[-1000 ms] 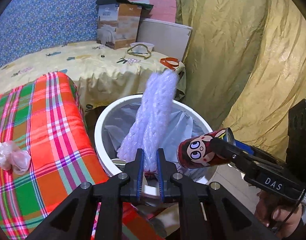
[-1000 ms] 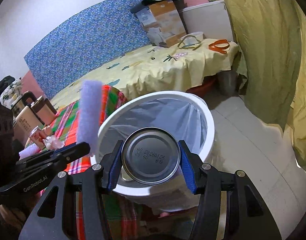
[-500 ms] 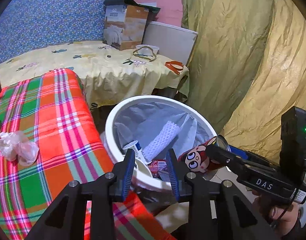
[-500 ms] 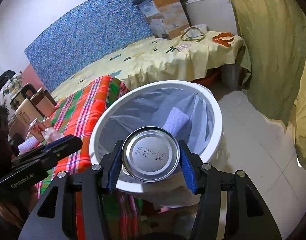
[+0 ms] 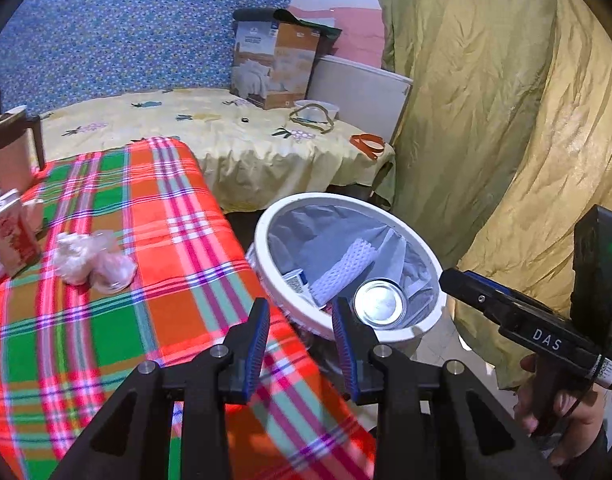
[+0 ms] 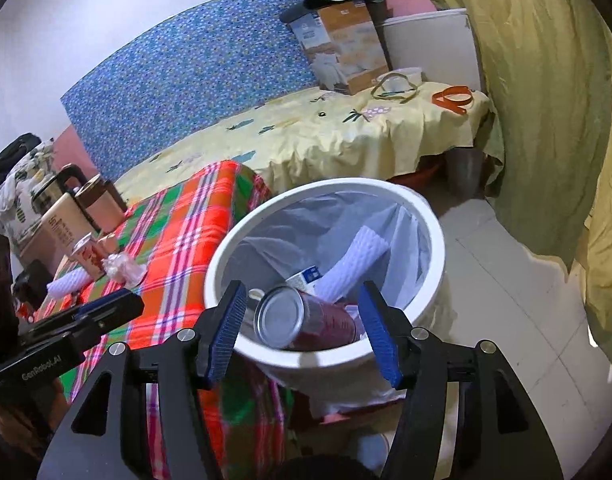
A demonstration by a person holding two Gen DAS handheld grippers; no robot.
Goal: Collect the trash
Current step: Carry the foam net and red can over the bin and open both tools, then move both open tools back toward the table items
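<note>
The white bin [image 5: 265, 236] [image 6: 434, 240], lined with a pale bag, stands beside the plaid-covered table [image 5: 153, 280]. In it lie a white foam net sleeve [image 5: 346, 264] [image 6: 358, 260] and a small carton. A red can [image 6: 318, 320] [image 5: 380, 303], silver end up, drops loose inside the near rim. My right gripper [image 6: 301, 300] [image 5: 454, 280] hangs above it, jaws opening, pads clear of the can. My left gripper [image 5: 301, 320] [image 6: 117, 306] is open and holds nothing, over the table's edge left of the bin. Crumpled plastic wrap [image 5: 93, 260] [image 6: 123, 268] lies on the cloth.
A red and white carton [image 5: 9, 232] [image 6: 87, 256], another foam sleeve [image 6: 65, 282] and brown mugs [image 6: 97, 204] stand at the table's far left. Behind is a yellow-sheeted bed [image 5: 225, 136] with a cardboard box [image 5: 273, 68]. A yellow curtain [image 5: 486, 120] hangs on the right, over tiled floor [image 6: 506, 280].
The left gripper opened and the foam sleeve fell into the bin, then the gripper drew back left over the plaid cloth. The right jaws spread and the can dropped from them.
</note>
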